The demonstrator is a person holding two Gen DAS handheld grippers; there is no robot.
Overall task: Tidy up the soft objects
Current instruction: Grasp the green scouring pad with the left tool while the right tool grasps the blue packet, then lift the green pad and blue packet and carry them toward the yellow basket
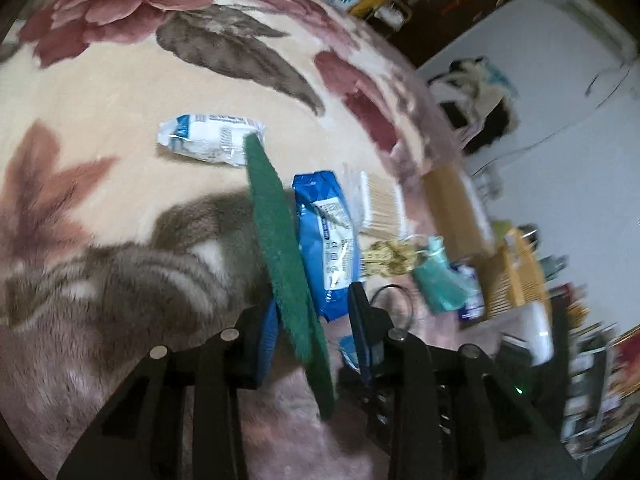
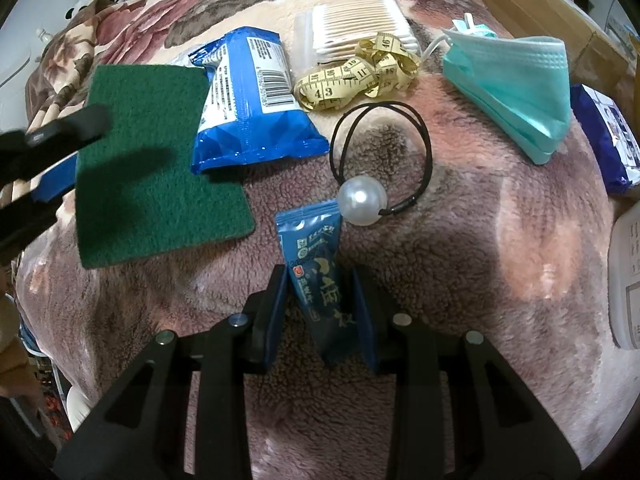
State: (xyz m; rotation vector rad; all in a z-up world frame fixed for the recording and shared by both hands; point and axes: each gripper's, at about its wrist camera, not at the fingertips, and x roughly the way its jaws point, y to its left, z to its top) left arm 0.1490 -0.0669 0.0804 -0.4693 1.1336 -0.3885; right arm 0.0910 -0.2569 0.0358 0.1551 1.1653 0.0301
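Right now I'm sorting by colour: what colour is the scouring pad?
Dark green scouring pad, clearest in the right wrist view.

Rough green scouring pad (image 2: pixel 160 160); glossy plastic blue packet (image 2: pixel 248 100).

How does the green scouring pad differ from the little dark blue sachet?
The green scouring pad is a large, flat, fuzzy square with no print; the dark blue sachet is small, narrow, glossy and printed. The pad sits in the left gripper, the sachet in the right gripper. Both are soft, thin items over the floral blanket.

Black hand-held gripper (image 2: pixel 320 312), blue pads (image 2: pixel 276 316)
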